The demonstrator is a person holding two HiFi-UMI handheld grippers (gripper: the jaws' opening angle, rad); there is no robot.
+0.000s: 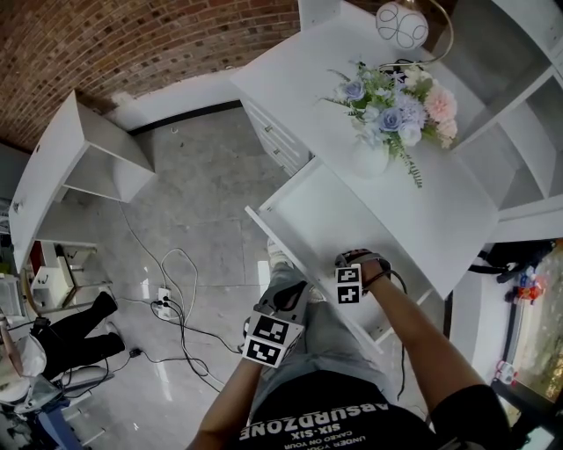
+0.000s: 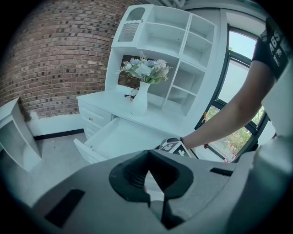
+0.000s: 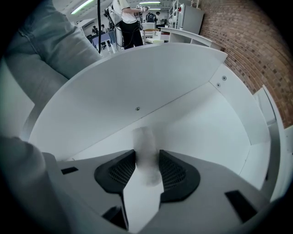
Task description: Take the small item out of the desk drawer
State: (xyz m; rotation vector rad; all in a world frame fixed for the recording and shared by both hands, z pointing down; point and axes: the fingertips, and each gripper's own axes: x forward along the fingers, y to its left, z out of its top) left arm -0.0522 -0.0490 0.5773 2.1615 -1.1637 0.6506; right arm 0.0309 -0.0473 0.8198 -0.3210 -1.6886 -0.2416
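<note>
a red-brown brick wall (image 1: 158, 44) runs behind the room, with a black skirting strip (image 1: 185, 119) at its foot. below me the floor (image 1: 202, 202) is pale grey marbled tile, glossy, with black cables (image 1: 171, 308) trailing across it. a white desk (image 1: 422, 211) stands in front of me against the wall, and on it are a white vase of pastel flowers (image 1: 391, 114) and a round globe lamp (image 1: 402, 24). a white open-shelved hutch (image 2: 183, 41) rises over the desk. a low white shelf unit (image 1: 79, 158) stands apart to the left. daylight comes through a tall dark-framed window (image 2: 238, 68), greenery outside.
</note>
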